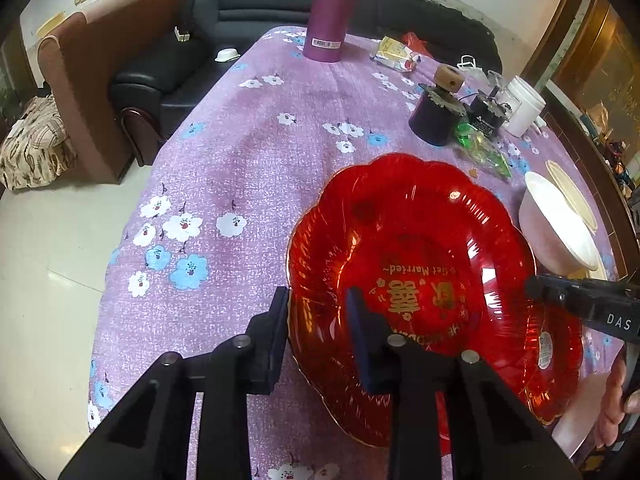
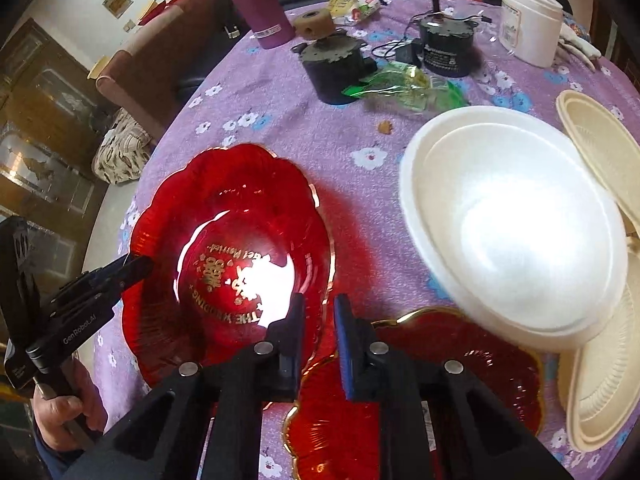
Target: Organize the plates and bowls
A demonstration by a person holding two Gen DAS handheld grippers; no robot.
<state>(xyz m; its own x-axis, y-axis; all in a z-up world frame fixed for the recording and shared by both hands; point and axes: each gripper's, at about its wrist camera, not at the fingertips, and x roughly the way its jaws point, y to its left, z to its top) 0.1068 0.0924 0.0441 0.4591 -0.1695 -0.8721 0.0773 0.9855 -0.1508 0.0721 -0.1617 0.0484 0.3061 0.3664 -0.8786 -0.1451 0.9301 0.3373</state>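
Observation:
A red flower-shaped plate (image 1: 420, 232) with gold lettering lies on the purple cloth, overlapping a second red plate (image 2: 460, 360) at its near right. My left gripper (image 1: 318, 300) straddles the first plate's left rim, one pad outside and one inside, pressed on it. My right gripper (image 2: 320, 308) is shut on the same plate's (image 2: 240, 184) right rim. Each gripper shows in the other view: the right gripper (image 1: 534, 284), the left gripper (image 2: 140, 266). A white bowl (image 2: 512, 220) sits to the right, resting on cream plates (image 2: 600, 152).
Farther back stand a magenta flask (image 1: 332, 12), two small dark motors (image 2: 336, 64), a green wrapper (image 2: 404, 86) and a white jar (image 2: 528, 28). The table's edge (image 1: 132, 240) drops to the floor on the left, with a sofa beyond. A person's hand holds each gripper.

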